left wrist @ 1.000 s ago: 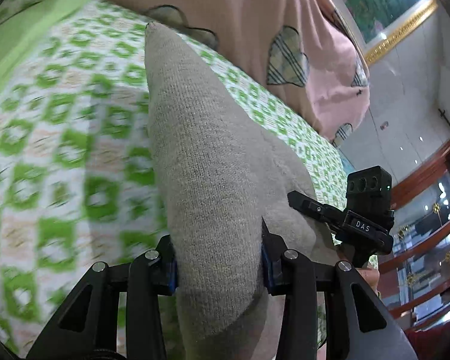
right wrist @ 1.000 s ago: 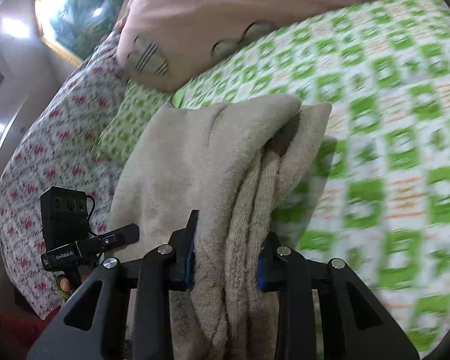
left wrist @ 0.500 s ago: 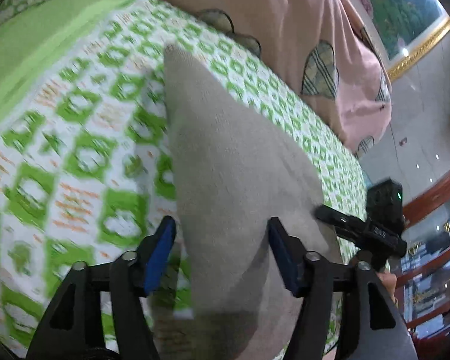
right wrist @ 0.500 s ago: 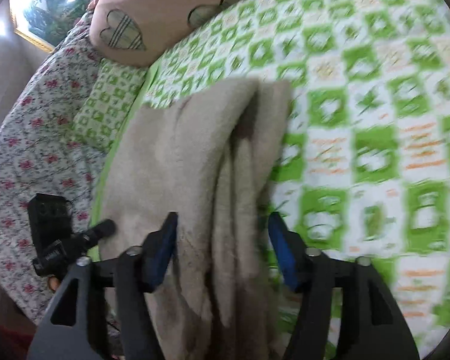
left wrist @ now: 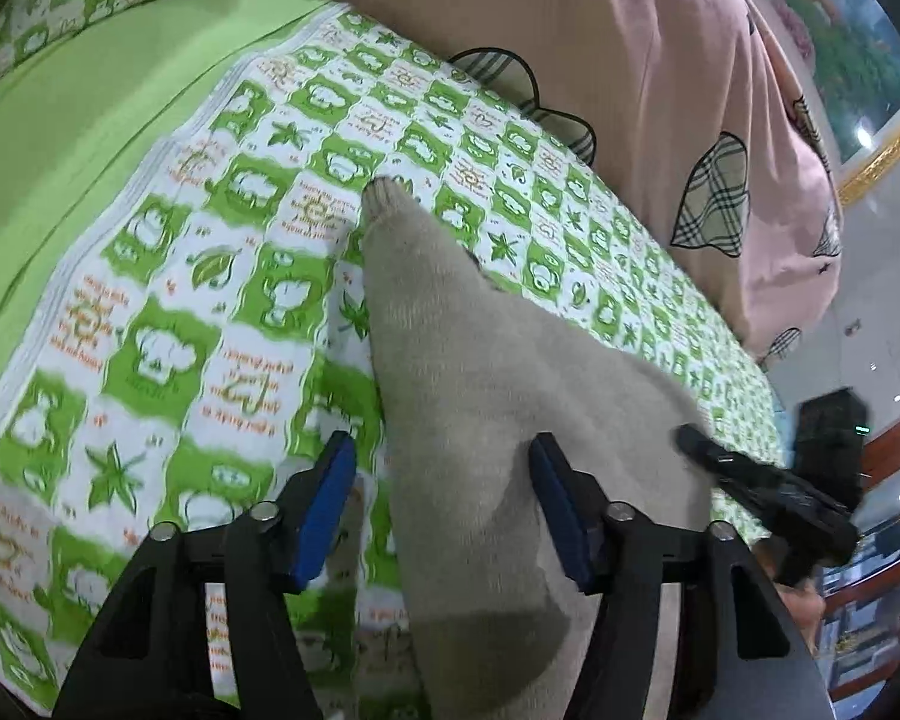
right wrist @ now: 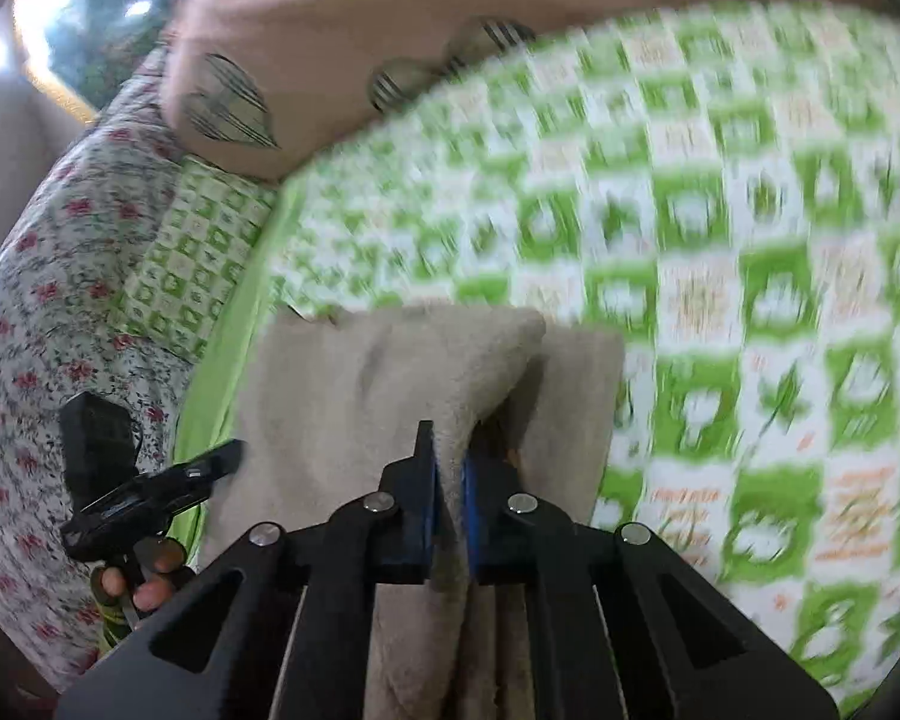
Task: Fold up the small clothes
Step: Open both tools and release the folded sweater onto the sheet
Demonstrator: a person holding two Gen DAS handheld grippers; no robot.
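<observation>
Lying on a bed under a green-and-white checked sheet (left wrist: pixel 168 312), a beige knitted garment (left wrist: pixel 468 396) stretches away from both cameras. The left gripper (left wrist: pixel 441 510) has its jaws part-way apart and closing; the garment passes between the blue pads (left wrist: pixel 324 510), the right pad at its edge and the left pad standing clear with sheet showing in the gap. The right gripper (right wrist: pixel 449 480) has its jaws nearly together, pinching a raised fold of the garment (right wrist: pixel 390 396). The sheet's white squares carry orange cursive writing, too small and blurred to read; the green ones hold white cartoon figures and leaves. A pink cover with plaid hearts (left wrist: pixel 630 90) lies at the far side. Beside it in the right view is a floral quilt (right wrist: pixel 48 312). Each view shows the other gripper at its edge, its label unreadable.
</observation>
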